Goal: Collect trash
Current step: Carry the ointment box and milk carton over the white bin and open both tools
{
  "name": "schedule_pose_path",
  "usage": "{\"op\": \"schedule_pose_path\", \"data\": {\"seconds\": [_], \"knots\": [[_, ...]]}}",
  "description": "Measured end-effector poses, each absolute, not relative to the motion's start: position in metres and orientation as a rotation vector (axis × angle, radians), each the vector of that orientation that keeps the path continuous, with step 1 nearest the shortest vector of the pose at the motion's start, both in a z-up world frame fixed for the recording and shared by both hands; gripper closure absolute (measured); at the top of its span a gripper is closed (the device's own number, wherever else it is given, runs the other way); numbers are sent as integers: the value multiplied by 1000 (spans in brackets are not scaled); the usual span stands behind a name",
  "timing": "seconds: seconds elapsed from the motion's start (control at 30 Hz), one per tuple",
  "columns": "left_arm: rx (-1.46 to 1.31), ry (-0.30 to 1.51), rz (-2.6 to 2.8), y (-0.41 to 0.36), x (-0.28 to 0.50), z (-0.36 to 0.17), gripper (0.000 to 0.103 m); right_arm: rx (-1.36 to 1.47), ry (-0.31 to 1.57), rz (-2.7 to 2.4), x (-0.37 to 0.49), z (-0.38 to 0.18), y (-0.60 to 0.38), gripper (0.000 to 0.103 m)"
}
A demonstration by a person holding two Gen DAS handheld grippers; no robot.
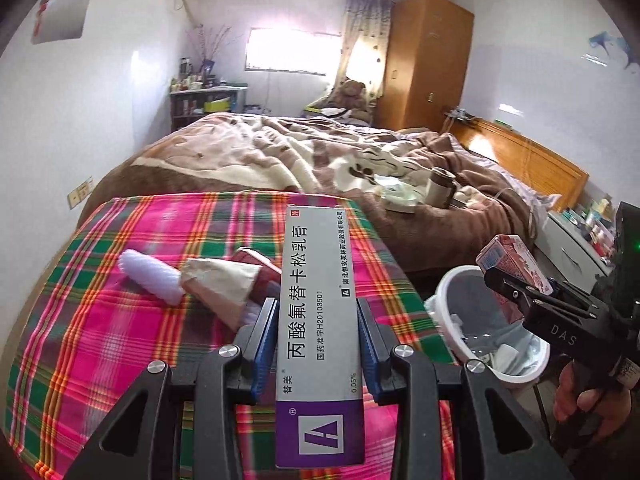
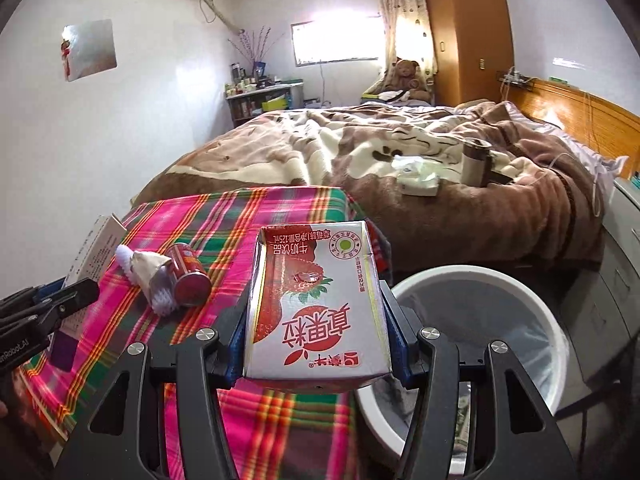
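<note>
My left gripper (image 1: 318, 308) is closed on a long purple and white medicine box (image 1: 318, 320), held above the plaid tabletop (image 1: 120, 320). My right gripper (image 2: 318, 320) clamps a red milk carton (image 2: 316, 304) near the tabletop's right edge, just beside the white trash bin (image 2: 480, 288). A red can (image 2: 188, 274) and crumpled wrappers (image 2: 150, 276) lie toward the left edge.

The bin (image 2: 520, 280) mouth lies open beside the plaid table (image 2: 280, 420), nothing above its rim. On the table a red can (image 2: 188, 276), crumpled paper (image 2: 146, 268) and white foam net (image 1: 152, 280) cluster left; the near cloth is bare
</note>
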State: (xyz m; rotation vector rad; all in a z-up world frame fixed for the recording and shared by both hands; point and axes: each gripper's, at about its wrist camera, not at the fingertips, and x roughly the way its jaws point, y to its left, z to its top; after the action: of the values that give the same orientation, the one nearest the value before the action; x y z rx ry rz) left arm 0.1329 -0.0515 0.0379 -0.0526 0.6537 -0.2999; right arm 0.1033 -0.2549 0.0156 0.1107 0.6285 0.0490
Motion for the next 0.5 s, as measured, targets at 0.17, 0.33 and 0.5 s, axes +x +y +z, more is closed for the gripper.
{"op": "schedule_pose_path", "data": {"seconds": [0.17,0.33,0.5], "knots": [[-24,648,-371,-86,129,40,65,116,609,-18,89,19,-275,46],[-3,648,-438,-116,128,40,65,145,614,-75,79,16,-296,46],[16,659,-494,-144,130,36,65,165,624,-132,74,10,-315,46]]}}
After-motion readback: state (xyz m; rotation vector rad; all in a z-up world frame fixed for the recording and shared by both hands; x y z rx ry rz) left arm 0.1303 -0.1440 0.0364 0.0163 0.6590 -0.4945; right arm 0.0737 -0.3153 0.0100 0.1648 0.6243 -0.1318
